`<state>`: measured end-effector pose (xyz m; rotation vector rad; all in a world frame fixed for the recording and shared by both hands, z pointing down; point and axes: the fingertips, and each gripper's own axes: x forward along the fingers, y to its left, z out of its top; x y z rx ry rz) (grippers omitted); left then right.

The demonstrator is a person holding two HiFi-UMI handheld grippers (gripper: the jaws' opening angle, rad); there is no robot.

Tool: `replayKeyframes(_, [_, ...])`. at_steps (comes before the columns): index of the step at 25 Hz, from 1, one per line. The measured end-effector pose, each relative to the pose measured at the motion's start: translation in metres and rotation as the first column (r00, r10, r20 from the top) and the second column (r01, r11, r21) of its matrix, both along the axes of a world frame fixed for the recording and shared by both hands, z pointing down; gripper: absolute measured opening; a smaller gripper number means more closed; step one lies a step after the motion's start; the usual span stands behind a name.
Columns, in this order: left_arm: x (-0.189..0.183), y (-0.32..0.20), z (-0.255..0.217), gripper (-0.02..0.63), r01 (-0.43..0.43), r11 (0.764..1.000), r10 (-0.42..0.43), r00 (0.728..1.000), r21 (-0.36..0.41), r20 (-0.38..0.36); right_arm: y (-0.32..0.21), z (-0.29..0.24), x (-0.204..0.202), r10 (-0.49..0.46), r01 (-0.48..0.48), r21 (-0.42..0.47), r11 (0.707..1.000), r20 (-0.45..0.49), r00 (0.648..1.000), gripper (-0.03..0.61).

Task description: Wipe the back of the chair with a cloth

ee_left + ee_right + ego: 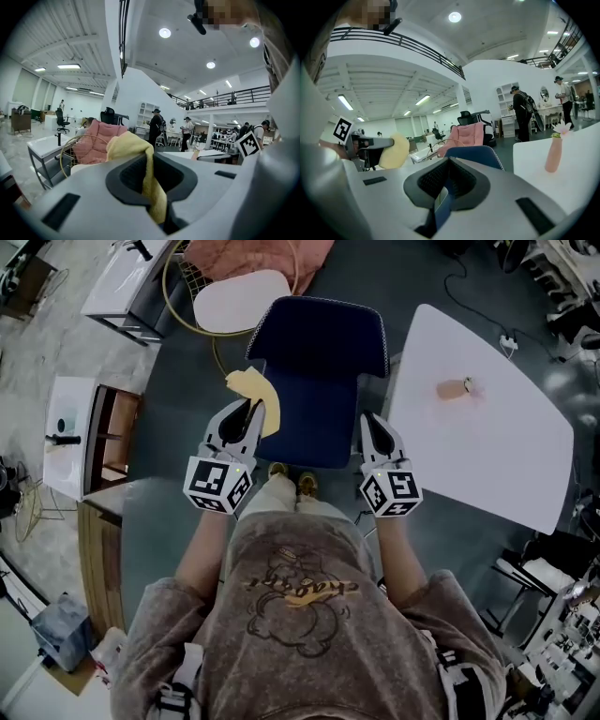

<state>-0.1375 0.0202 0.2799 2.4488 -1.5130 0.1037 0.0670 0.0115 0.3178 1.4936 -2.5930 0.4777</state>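
A navy blue chair [317, 395] stands straight ahead of me, its backrest [323, 332] at the far side. My left gripper [246, 416] hovers over the seat's left edge, shut on a yellow cloth [255, 396]. The left gripper view has the cloth [140, 157] pinched between the jaws and bunched above them. My right gripper [373, 426] is beside the seat's right edge, shut with nothing in it. Past its closed jaws, the right gripper view catches the blue backrest [480, 157] and, at left, the cloth [393, 151].
A white table [511, 460] with a small pink vase [455, 388] stands to the right of the chair. Behind the chair are a white oval seat [242, 301] and a pink wicker chair [258, 257]. A white desk [67, 442] and wooden shelf are at left. People stand far off.
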Motion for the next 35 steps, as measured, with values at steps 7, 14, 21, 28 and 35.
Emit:
replayKeyframes(7, [-0.009, -0.043, 0.013, 0.046, -0.023, 1.0, 0.023, 1.0, 0.011, 0.018, -0.032, 0.02, -0.004, 0.056, -0.056, 0.002, 0.998, 0.024, 0.998, 0.028])
replayKeyframes(14, [-0.017, -0.064, 0.04, 0.046, -0.043, 0.999, 0.043, 0.997, -0.007, 0.065, -0.049, 0.049, -0.013, 0.075, -0.075, 0.001, 0.997, 0.036, 0.996, 0.028])
replayKeyframes(21, [-0.02, -0.09, 0.073, 0.046, -0.041, 0.999, 0.042, 0.998, -0.028, 0.049, -0.073, 0.064, -0.012, 0.121, -0.121, 0.001, 0.993, 0.032, 0.992, 0.028])
replayKeyframes(28, [-0.036, -0.127, 0.099, 0.046, 0.033, 0.999, -0.032, 0.998, -0.019, 0.06, -0.079, 0.073, -0.015, 0.105, -0.105, -0.02, 0.994, 0.018, 0.994, 0.028])
replayKeyframes(35, [-0.051, -0.167, 0.124, 0.046, 0.069, 0.997, -0.066, 0.99, -0.017, 0.122, -0.088, 0.077, -0.016, 0.087, -0.087, -0.033, 0.996, 0.004, 0.996, 0.027])
